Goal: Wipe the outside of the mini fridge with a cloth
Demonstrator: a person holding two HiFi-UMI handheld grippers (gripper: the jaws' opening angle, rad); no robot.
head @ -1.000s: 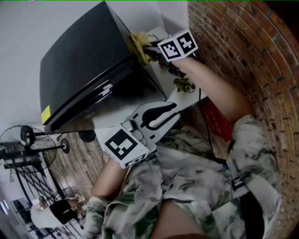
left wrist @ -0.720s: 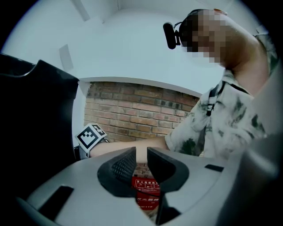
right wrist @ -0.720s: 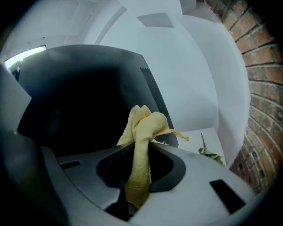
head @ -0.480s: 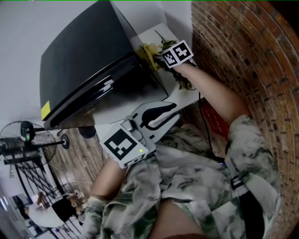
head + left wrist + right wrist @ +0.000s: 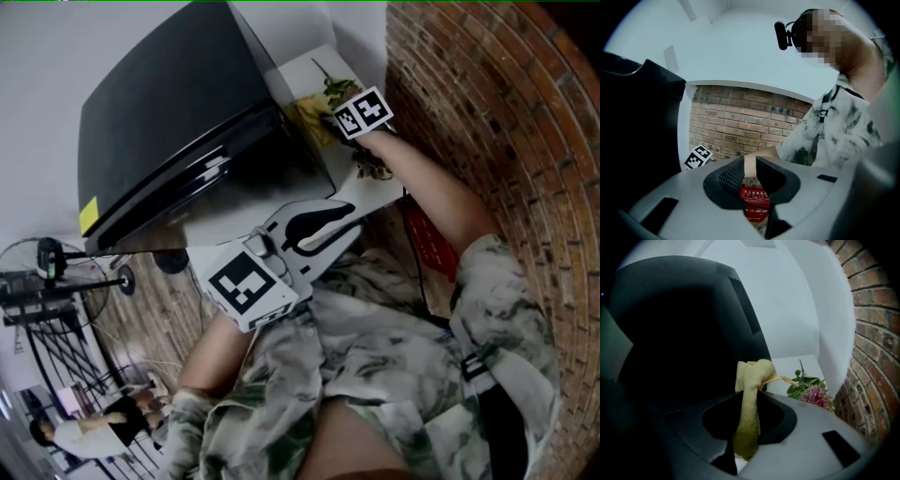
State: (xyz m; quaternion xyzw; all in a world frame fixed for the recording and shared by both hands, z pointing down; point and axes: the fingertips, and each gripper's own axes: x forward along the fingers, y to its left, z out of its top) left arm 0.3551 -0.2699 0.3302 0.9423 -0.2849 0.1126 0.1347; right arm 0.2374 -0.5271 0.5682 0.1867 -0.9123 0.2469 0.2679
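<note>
1 mini fridge (image 5: pixel 169 122), 1 cloth (image 5: pixel 752 373) clenched in right hand-held gripper (image 5: pixel 747 397); left hand-held gripper (image 5: pixel 750 171) released, jaws parted

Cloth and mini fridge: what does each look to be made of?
The cloth looks like soft yellow fabric, perhaps terry: it bunches, droops limply and shows a nubbly surface. The mini fridge has a smooth black shell with a slight sheen and bright glints along its front edge. That suggests painted metal or plastic, but the pictures don't settle which.
</note>
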